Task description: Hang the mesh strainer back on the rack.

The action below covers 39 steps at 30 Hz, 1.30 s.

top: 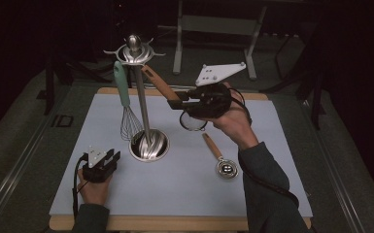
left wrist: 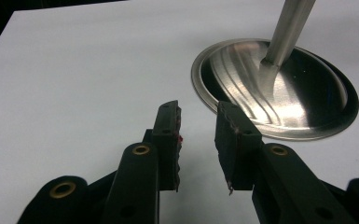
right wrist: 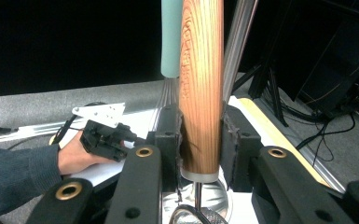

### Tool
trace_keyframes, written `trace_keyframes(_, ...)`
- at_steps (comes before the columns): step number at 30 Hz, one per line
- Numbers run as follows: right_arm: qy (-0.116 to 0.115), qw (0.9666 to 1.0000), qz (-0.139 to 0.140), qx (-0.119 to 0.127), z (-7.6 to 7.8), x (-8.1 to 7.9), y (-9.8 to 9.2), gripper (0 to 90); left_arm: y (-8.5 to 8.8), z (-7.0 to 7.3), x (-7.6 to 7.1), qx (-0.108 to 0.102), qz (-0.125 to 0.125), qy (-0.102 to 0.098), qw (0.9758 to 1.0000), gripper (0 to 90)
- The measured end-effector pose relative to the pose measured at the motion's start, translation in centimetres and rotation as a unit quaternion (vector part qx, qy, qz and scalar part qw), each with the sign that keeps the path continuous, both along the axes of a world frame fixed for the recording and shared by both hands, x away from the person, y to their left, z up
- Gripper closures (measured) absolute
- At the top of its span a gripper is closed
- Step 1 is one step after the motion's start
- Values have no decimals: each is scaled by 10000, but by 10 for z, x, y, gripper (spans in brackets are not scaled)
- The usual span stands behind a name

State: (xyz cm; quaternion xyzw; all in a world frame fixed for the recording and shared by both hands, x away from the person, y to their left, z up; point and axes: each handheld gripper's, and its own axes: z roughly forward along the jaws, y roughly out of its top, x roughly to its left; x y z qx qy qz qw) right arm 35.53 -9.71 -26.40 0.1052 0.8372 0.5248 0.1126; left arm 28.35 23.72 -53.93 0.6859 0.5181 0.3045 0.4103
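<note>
On table (top: 184,221): white mat (top: 184,184), dark room.

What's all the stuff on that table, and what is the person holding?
Utensil stand: one, silver, left-centre of mat.
Whisk: one, teal handle, hanging from stand.
Wooden-handled strainer: one, brown handle, gripped near stand's top.
Wooden-handled scoop: one, lying on mat, right of stand.
Mat: one, pale, covering wooden table.
Left gripper: black, open, resting near stand's base.
Right gripper: black, clamped on strainer handle.
</note>
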Motion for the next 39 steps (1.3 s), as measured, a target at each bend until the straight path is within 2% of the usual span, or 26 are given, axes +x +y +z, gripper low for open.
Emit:
trace_keyframes(15,115,9999,-97,72,-1,11,11,709,0,0,0,-1,-4,2,10000,706)
trace_keyframes(27,-55,9994,-350,-53,-9,12,22,701,0,0,0,-7,-1,-1,10000,706)
trace_keyframes(35,-217,9977,-630,-143,-14,12,32,691,0,0,0,-8,-2,-1,10000,702)
trace_keyframes(39,-214,9973,-691,-102,-18,13,39,689,1,0,0,-20,-5,-2,10000,701)
